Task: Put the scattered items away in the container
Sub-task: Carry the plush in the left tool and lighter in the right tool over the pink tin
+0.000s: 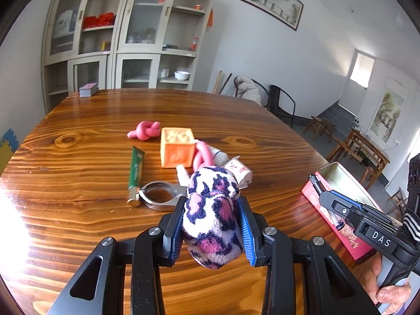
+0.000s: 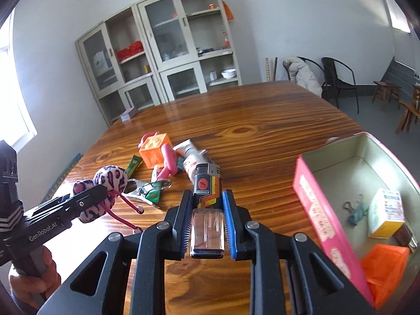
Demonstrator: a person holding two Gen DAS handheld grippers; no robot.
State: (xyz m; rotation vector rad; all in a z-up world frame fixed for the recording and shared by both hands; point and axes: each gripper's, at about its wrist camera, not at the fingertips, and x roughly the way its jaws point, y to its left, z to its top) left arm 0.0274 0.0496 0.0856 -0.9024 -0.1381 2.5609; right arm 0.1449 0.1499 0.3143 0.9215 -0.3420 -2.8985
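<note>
Both fisheye views ride low behind their own jaws, angled down across the glossy brown wooden table (image 1: 78,144) toward the grey glass-door cabinets (image 2: 157,52) at twelve o'clock. Each sees the other gripper: right gripper (image 1: 315,181) at three o'clock, left gripper (image 2: 105,189) at nine. Both share the orange embossed cube (image 1: 177,148).

Pink tin (image 2: 325,225): right wall cut off by the right wrist frame edge, and its lettering is smeared, unreadable. Orange bag (image 2: 386,270) inside it also clipped at the edge. Plush toy (image 1: 210,218) hides part of the metal clip (image 1: 160,197). Tube (image 2: 193,155) label blurred.
</note>
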